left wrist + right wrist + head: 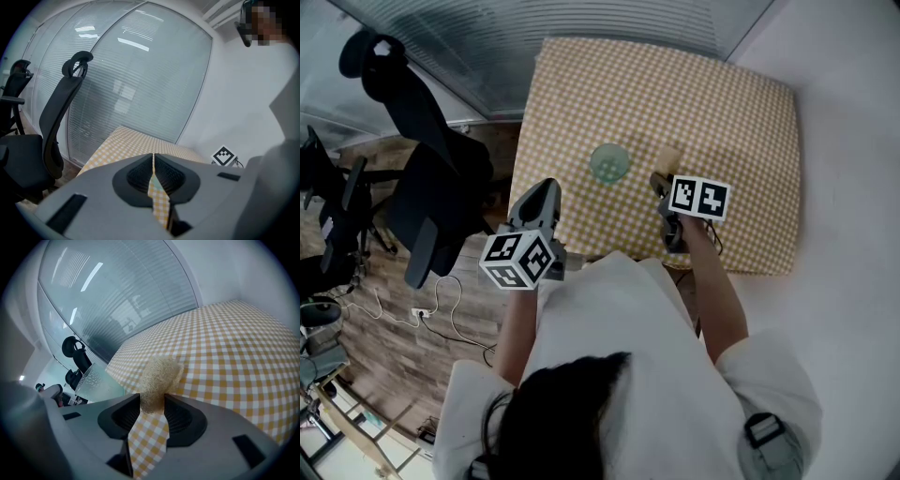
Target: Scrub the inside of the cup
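The cup (609, 162), a clear greenish glass, stands upright on the yellow-checked worktop (750, 122), just beside my right gripper (152, 401) on its left. That gripper's jaws stand partly apart, with a tan fibrous scrubber (159, 376) pinched between the pads. Its bushy end sticks out over the cloth next to the cup. My left gripper (153, 159) is closed tight on nothing, held off the worktop's near edge. The cube (700, 198) on each gripper bears black-and-white square markers. A black office chair (431, 187) stands further left.
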`<act>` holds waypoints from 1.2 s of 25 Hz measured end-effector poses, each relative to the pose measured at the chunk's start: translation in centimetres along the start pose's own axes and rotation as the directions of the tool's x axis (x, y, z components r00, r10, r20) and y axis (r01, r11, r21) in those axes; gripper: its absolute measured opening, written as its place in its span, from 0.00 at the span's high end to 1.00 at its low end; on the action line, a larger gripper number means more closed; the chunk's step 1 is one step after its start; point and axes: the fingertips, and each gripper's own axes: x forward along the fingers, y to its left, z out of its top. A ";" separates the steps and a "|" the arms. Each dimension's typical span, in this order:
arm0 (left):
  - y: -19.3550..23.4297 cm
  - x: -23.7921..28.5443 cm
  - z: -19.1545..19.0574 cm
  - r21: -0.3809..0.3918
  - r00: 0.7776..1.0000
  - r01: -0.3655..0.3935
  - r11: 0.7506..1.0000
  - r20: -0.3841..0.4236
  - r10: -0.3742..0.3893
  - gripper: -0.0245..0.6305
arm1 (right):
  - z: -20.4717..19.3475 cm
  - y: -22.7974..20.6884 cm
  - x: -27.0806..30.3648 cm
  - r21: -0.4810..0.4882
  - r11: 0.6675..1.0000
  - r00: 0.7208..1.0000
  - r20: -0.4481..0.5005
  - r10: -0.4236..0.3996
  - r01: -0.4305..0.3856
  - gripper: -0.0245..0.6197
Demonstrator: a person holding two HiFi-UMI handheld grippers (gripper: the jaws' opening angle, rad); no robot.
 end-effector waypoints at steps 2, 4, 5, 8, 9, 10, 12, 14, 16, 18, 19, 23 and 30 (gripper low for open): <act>0.3 0.2 -0.5 -0.006 1.000 -0.012 1.000 -0.022 0.012 0.93 | 0.1 0.1 0.0 -0.027 1.000 1.000 0.000 -0.014 0.014 0.73; 0.8 0.3 -1.3 -0.008 0.998 -0.036 0.999 -0.054 0.035 0.93 | 0.1 0.2 -0.1 -0.068 0.997 0.999 0.002 -0.036 0.037 0.73; 0.9 0.3 -1.7 -0.011 0.997 -0.042 0.999 -0.066 0.041 0.93 | 0.0 0.4 -0.1 -0.082 0.996 0.999 0.002 -0.040 0.040 0.73; 0.6 0.4 -2.1 -0.028 0.997 -0.034 0.999 -0.072 0.032 0.93 | 0.3 0.7 -0.4 -0.049 0.999 1.000 0.010 -0.015 0.015 0.72; 0.5 0.5 -2.1 -0.030 0.997 -0.030 0.999 -0.071 0.027 0.93 | 0.5 0.8 -0.7 -0.025 1.000 1.000 0.020 -0.008 0.009 0.71; 0.4 0.6 -2.0 -0.031 0.997 -0.026 0.999 -0.071 0.024 0.93 | 0.8 0.8 -1.0 -0.009 1.000 1.000 0.031 -0.005 0.005 0.70; 0.3 0.7 -2.1 -0.034 0.997 -0.026 0.999 -0.071 0.024 0.93 | 1.3 1.0 -1.5 0.002 1.000 0.999 0.046 0.004 -0.004 0.70; 0.3 0.7 -2.4 -0.041 0.997 -0.032 0.999 -0.070 0.029 0.93 | 1.5 1.2 -1.9 0.017 1.000 0.998 0.054 0.023 -0.024 0.70; 0.1 0.7 -2.6 -0.048 0.998 -0.029 0.998 -0.065 0.026 0.93 | 1.8 1.3 -2.4 0.044 0.998 0.996 0.077 0.040 -0.043 0.70; -0.1 0.6 -2.5 -0.050 0.998 -0.022 0.999 -0.058 0.019 0.93 | 1.8 1.6 -2.9 0.050 0.997 0.994 0.096 0.052 -0.057 0.69; -0.1 0.6 -2.4 -0.050 0.998 -0.017 0.999 -0.054 0.014 0.93 | 1.9 1.9 -3.1 0.043 0.997 0.993 0.103 0.056 -0.061 0.69; -0.3 0.6 -2.1 -0.047 0.999 -0.005 0.999 -0.045 0.003 0.93 | 2.6 3.1 -4.2 0.027 0.996 0.986 0.151 0.076 -0.081 0.68; -0.1 0.8 -2.6 -0.041 0.995 -0.031 0.999 -0.094 0.028 0.93 | 3.5 4.5 -7.0 -0.049 0.998 0.964 0.262 0.039 -0.028 0.68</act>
